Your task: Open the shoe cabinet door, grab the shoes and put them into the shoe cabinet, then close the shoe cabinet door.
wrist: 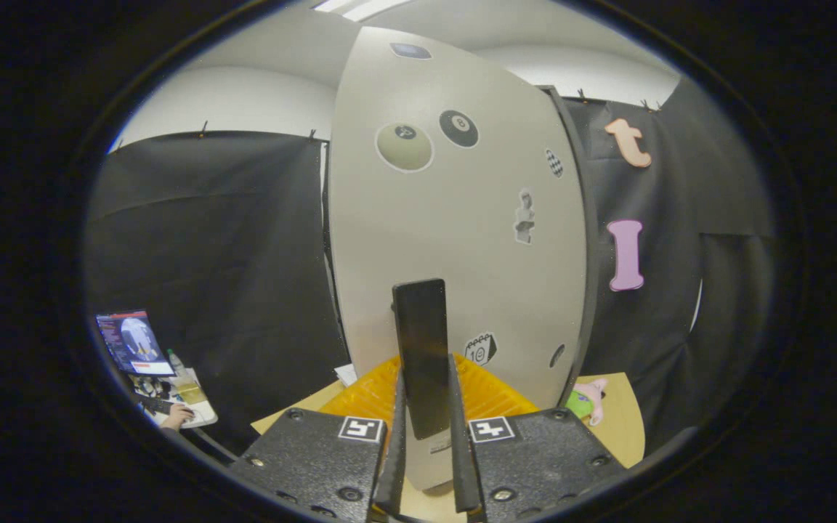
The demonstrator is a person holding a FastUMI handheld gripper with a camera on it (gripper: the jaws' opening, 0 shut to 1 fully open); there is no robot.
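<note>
The tongs [427, 465] sit nearly closed, both fingers pressing the flat black upright handle [421, 356] between them. It stands on the pale grey sticker-covered cabinet door [455, 218] just ahead, above an orange ribbed tray [487, 396] on the tan worktop [625, 428].

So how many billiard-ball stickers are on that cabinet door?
2, side by side high on the cabinet door: a pale one and a black eight-ball. The handle between the fingers may hide others.

Handle [421, 356] between gripper [429, 465] fingers, cabinet door [455, 218] behind, tray [491, 396] below.
</note>
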